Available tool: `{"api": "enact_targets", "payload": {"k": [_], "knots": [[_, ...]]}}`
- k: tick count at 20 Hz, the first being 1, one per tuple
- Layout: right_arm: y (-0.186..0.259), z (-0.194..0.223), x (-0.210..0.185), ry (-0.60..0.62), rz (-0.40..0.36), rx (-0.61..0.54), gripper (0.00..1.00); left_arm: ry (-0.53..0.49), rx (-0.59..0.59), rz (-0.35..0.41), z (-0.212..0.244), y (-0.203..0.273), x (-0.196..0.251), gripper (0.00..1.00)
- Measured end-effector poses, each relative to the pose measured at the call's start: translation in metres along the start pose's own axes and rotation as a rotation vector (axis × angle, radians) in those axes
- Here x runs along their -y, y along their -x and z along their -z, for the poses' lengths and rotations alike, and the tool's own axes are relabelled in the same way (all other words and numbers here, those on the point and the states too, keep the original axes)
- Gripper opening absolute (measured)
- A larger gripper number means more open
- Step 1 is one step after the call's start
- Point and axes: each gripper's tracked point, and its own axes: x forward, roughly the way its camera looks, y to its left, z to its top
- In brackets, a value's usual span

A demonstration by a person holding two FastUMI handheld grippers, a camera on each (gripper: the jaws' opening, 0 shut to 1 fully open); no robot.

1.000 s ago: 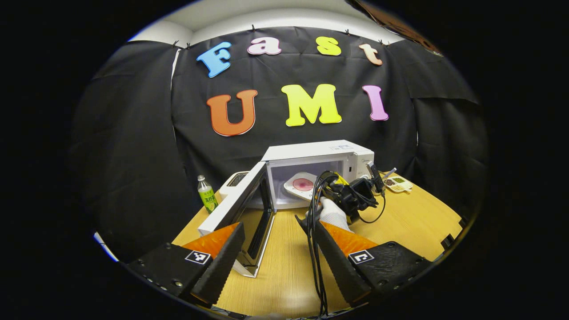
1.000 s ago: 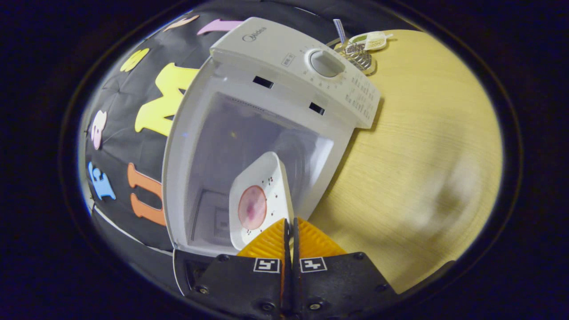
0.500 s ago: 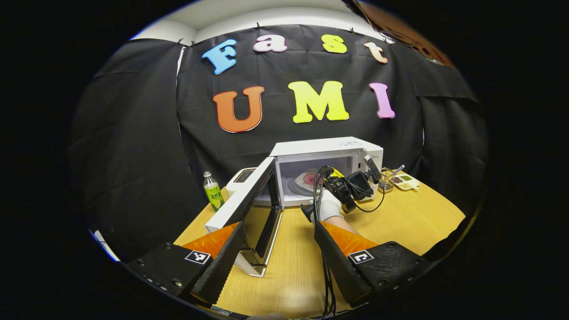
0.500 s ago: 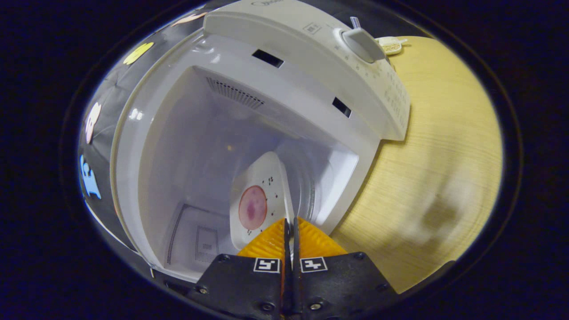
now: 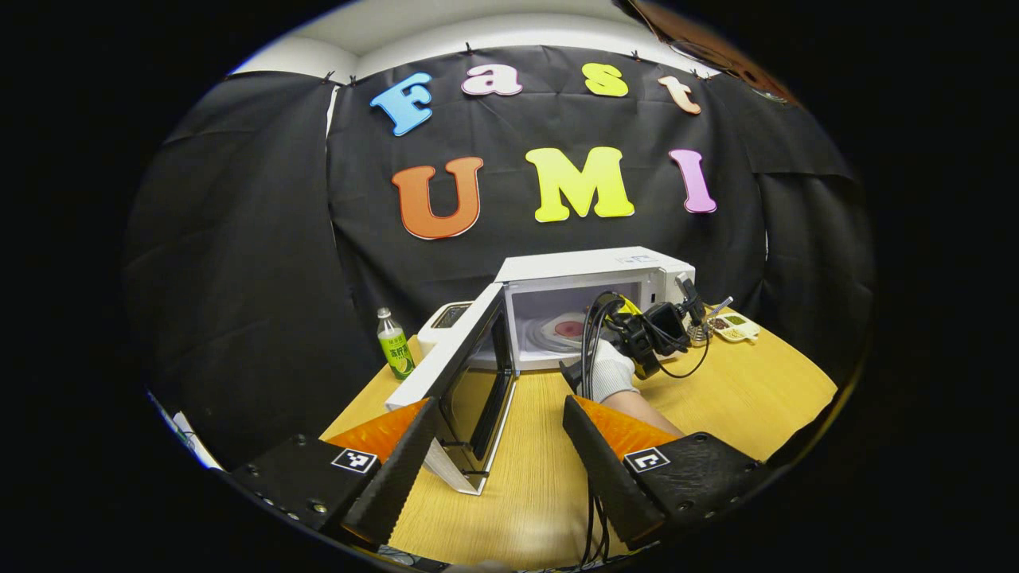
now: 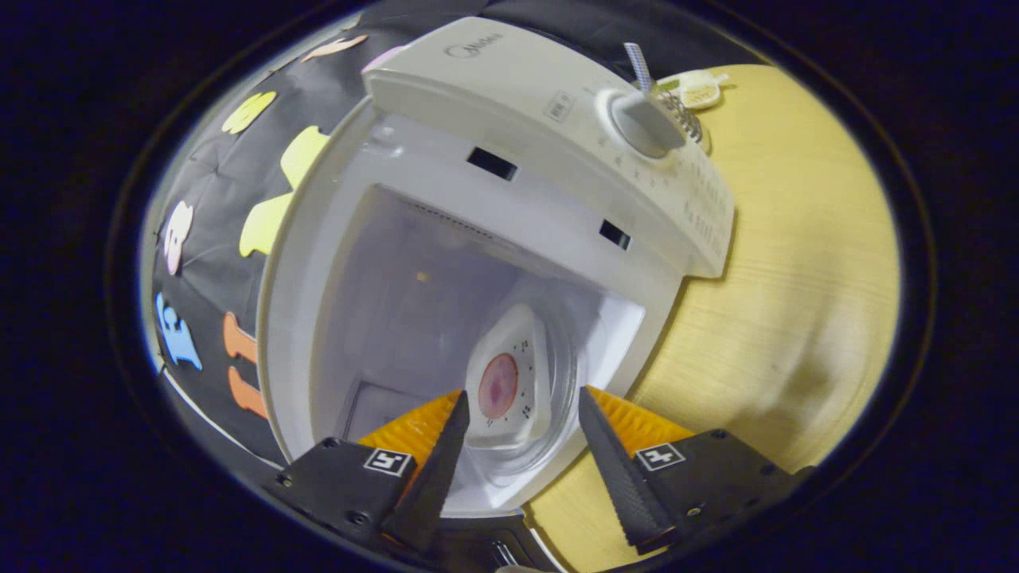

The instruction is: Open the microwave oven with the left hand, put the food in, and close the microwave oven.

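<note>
The white microwave [image 5: 593,267] stands on the wooden table [image 5: 716,382] with its door [image 5: 470,370] swung wide open to the left. In the right gripper view, a white plate with a pink round food [image 6: 507,382] lies on the glass turntable inside the microwave [image 6: 549,135]. My right gripper [image 6: 523,395] is open just in front of the plate, its fingers apart from it. In the left gripper view, a gloved hand [image 5: 611,374] holds that right gripper [image 5: 614,312] at the cavity mouth. My left gripper [image 5: 500,410] is open near the door's lower edge, holding nothing.
A green bottle [image 5: 396,350] and a white appliance [image 5: 446,317] stand left of the microwave. A small tray of foods [image 5: 734,325] and a wire utensil [image 5: 704,318] sit to its right, seen too as the tray [image 6: 700,83] in the right gripper view. Cables hang from the hand.
My right gripper was shut on the plate's edge; it has opened, the plate now rests on the turntable, and the gripper has drawn back slightly. The left gripper barely moved.
</note>
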Motion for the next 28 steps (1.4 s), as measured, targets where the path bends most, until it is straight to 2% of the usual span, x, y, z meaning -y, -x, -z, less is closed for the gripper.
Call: {"api": "enact_targets", "payload": {"k": [1,5,10,15,19,20,21,22,23,24,25,26,28], "knots": [[0.01,-0.003,-0.002,0.031,-0.01,-0.005,0.99,-0.003,0.009,-0.001,-0.004,0.003,0.0,0.97],[0.06,-0.022,-0.008,0.172,-0.022,0.026,0.99,-0.019,0.032,-0.01,-0.022,0.01,-0.001,0.97],[0.129,-0.06,-0.024,0.35,-0.072,0.017,0.99,-0.039,0.078,0.003,-0.051,0.022,0.003,0.96],[0.209,-0.124,-0.032,0.583,-0.102,0.06,0.99,-0.014,0.125,0.008,-0.071,0.026,0.0,0.96],[0.275,-0.167,-0.038,0.84,-0.135,0.125,1.0,0.018,0.157,-0.008,-0.085,0.024,-0.014,0.96],[0.289,-0.175,-0.037,0.892,-0.134,0.137,0.9,0.022,0.164,-0.016,-0.087,0.022,-0.018,0.96],[0.302,-0.181,-0.035,0.938,-0.13,0.147,1.0,0.021,0.17,-0.024,-0.089,0.019,-0.023,0.88],[0.315,-0.188,-0.032,0.983,-0.122,0.16,0.91,0.022,0.175,-0.027,-0.091,0.017,-0.028,0.88],[0.324,-0.192,-0.023,1.01,-0.106,0.158,0.9,0.024,0.183,-0.03,-0.093,0.016,-0.031,0.88],[0.332,-0.193,-0.016,1.025,-0.097,0.142,1.0,0.024,0.187,-0.03,-0.094,0.013,-0.034,0.96],[0.341,-0.196,-0.009,1.035,-0.082,0.135,0.91,0.023,0.191,-0.033,-0.095,0.011,-0.037,0.96],[0.349,-0.202,-0.003,1.038,-0.062,0.137,0.91,0.023,0.196,-0.036,-0.097,0.01,-0.04,0.88],[0.366,-0.214,0.01,1.048,-0.036,0.154,0.91,0.022,0.212,-0.046,-0.101,0.006,-0.047,0.88]]}}
